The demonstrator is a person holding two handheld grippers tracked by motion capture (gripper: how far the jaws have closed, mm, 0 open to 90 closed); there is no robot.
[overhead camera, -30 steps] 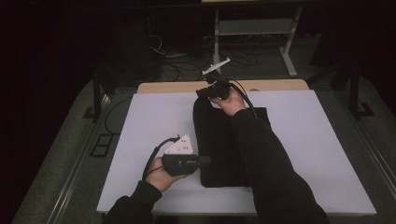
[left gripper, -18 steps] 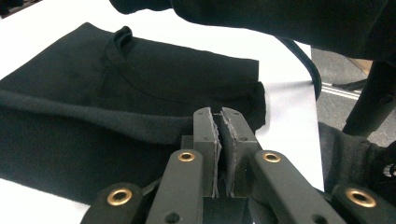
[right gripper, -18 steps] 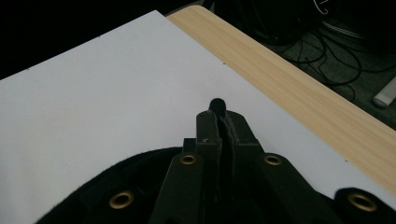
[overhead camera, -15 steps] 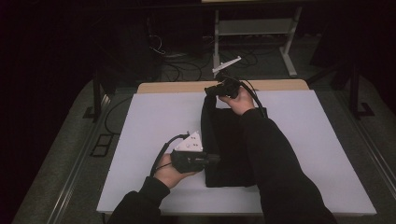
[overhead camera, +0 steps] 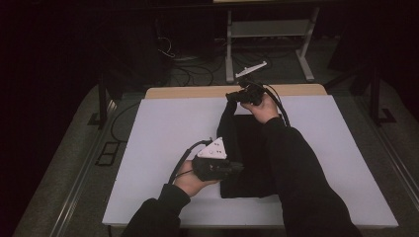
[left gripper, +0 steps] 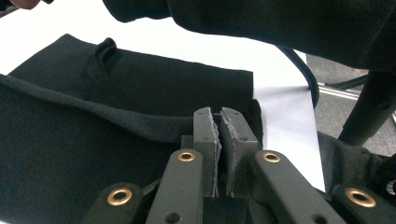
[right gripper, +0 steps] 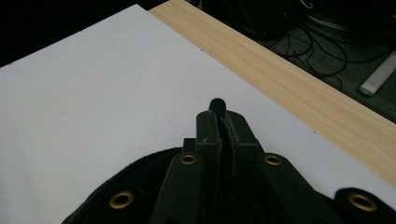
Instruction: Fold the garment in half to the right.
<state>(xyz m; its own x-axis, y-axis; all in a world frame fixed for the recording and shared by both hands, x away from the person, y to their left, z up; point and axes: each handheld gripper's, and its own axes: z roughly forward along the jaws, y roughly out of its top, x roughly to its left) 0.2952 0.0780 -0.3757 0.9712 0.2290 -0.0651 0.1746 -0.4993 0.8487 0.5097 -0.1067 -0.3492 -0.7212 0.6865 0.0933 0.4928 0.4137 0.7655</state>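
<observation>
Black cloth (overhead camera: 247,158) lies mid-surface (overhead camera: 163,128). Left hand-held gripper (left gripper: 219,122) clenched on its near edge, right hand-held gripper (right gripper: 219,116) pinching the far end, raised (probably mid-fold, dark fabric hides creases) so both ends travel together.

- Black garment (left gripper: 84,154): cloth, matt, soft fuzzy nap, fleece-like; edge w/ thick rolled hem.
- Left gripper (left gripper: 219,122): jaws matt dark-grey plastic or coated metal, can't tell which; brass-look glossy rivets; pads thin, grey, frayed rough edges, pinched on cloth.
- Right gripper (right gripper: 220,116): same matt dark finish, brass-look rivets; bit of black cloth pinched betw. pads.
- Grey three-cornered plate (overhead camera: 213,148): smooth, pale, plastic-looking.
- Table top (right gripper: 93,84): white sheet, smooth, matt, paper- or laminate-like.
- Table edge strip (right gripper: 289,70): light wood, visible grain, satin.
- Sleeve (overhead camera: 301,168): dark cloth, matt.
- Cable (left gripper: 306,74): black, smooth, slight sheen, rubbery.
</observation>
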